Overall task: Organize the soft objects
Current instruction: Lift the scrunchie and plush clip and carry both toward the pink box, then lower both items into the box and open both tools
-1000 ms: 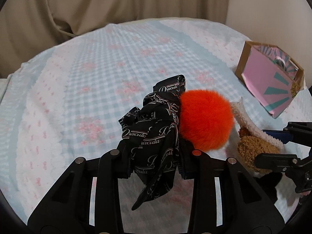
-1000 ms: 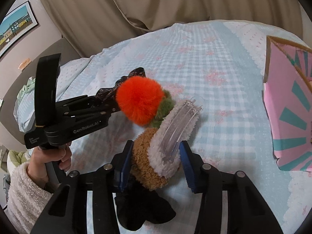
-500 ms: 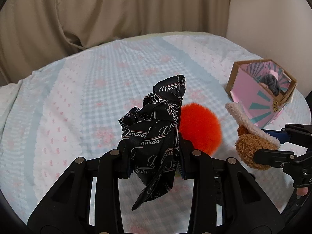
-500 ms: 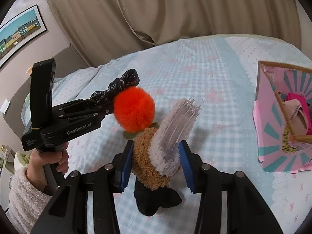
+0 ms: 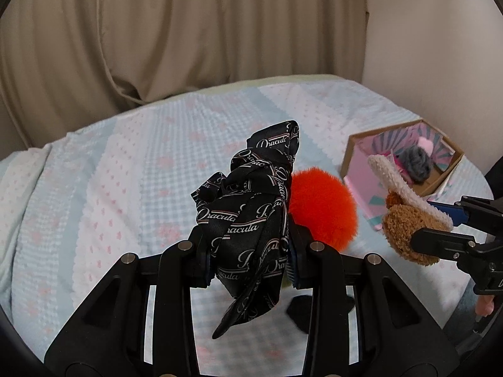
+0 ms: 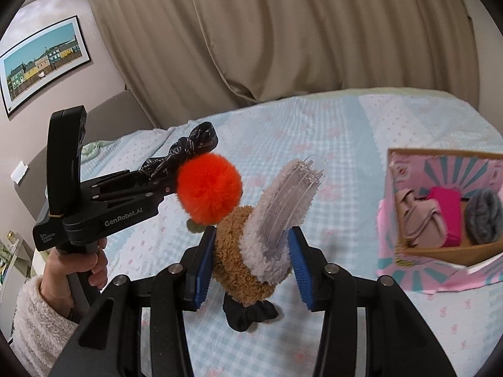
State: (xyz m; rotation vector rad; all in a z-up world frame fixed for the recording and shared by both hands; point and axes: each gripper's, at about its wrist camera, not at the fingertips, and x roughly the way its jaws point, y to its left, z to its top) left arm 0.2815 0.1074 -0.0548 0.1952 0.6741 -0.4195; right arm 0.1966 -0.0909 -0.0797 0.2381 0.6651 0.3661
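Observation:
My left gripper (image 5: 248,260) is shut on a black printed scarf (image 5: 251,220) with an orange pompom (image 5: 323,207) hanging beside it, held above the bed. It also shows in the right wrist view (image 6: 163,188), where the pompom (image 6: 209,188) sits at its tip. My right gripper (image 6: 248,264) is shut on a fluffy brown and white hair clip (image 6: 251,251) with clear teeth; it also shows in the left wrist view (image 5: 408,220). A pink box (image 6: 396,220) at the right holds a beige pouch, a pink item and a grey fluffy item.
The bed has a light blue and white cover with pink patterns (image 5: 125,188). Beige curtains (image 6: 283,31) hang behind it. A black soft item (image 6: 248,314) lies on the cover under the right gripper. A framed picture (image 6: 44,59) hangs on the left wall.
Both grippers have lifted higher above the bed with their items. The pink box now shows its open top and contents.

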